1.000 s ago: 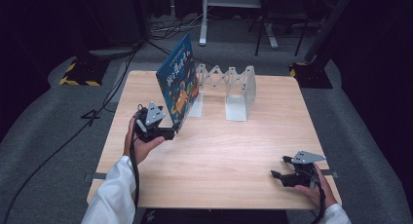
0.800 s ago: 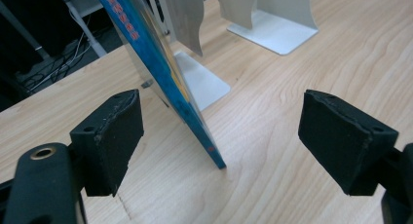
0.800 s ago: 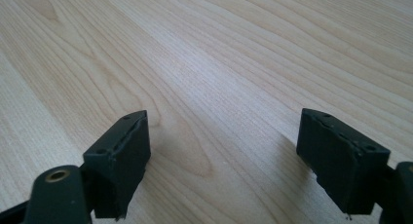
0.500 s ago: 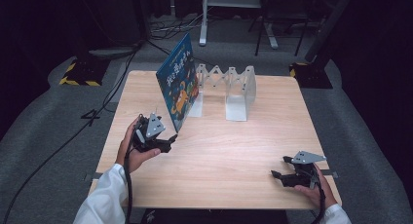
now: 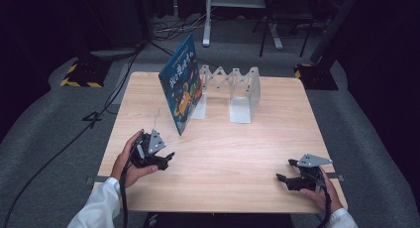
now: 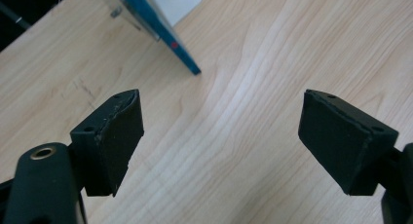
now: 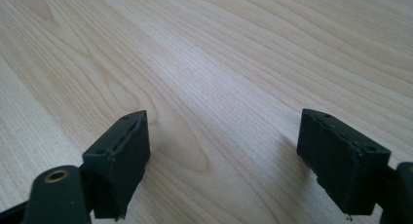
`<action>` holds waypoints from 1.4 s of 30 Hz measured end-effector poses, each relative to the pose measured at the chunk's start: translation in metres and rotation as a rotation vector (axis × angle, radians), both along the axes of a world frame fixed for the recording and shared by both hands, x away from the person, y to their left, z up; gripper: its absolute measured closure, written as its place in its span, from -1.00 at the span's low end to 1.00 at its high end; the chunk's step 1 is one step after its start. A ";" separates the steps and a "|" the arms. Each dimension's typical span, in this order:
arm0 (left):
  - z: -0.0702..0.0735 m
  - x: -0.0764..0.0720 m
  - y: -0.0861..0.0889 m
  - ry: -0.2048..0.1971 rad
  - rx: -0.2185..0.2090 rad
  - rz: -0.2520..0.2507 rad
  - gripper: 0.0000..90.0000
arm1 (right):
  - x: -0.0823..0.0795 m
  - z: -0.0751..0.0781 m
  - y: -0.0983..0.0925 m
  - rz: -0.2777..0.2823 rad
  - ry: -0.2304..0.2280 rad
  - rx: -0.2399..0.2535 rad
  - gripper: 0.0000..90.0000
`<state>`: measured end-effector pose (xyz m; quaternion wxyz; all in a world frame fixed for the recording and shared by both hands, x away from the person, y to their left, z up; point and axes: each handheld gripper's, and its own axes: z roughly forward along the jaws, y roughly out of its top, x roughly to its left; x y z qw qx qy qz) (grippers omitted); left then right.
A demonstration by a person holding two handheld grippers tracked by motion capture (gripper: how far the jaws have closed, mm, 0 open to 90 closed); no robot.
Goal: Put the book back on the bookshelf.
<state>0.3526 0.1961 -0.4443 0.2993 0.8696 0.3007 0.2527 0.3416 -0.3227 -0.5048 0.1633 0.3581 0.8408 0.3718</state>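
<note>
The blue book (image 5: 181, 90) stands leaning on the far-left end of the white zigzag rack (image 5: 229, 89). The left gripper (image 5: 163, 159) and right gripper (image 5: 284, 178) rest near, both spread, holding nothing; placing looks finished

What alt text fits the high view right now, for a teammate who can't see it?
A blue picture book stands leaning against a white accordion book rack on a wooden table. The left gripper and right gripper rest open near the front edge.
</note>
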 end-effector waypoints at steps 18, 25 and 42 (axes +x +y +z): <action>-0.043 -0.025 0.024 0.087 0.004 0.054 -0.63 | 0.000 0.000 0.000 -0.007 -0.001 -0.002 -0.57; -0.051 -0.030 0.031 0.118 -0.035 0.060 -0.64 | 0.000 0.000 0.000 -0.008 -0.001 -0.002 -0.57; -0.061 -0.034 0.052 0.194 -0.197 0.101 -0.65 | 0.000 0.000 0.000 -0.015 -0.002 0.000 -0.57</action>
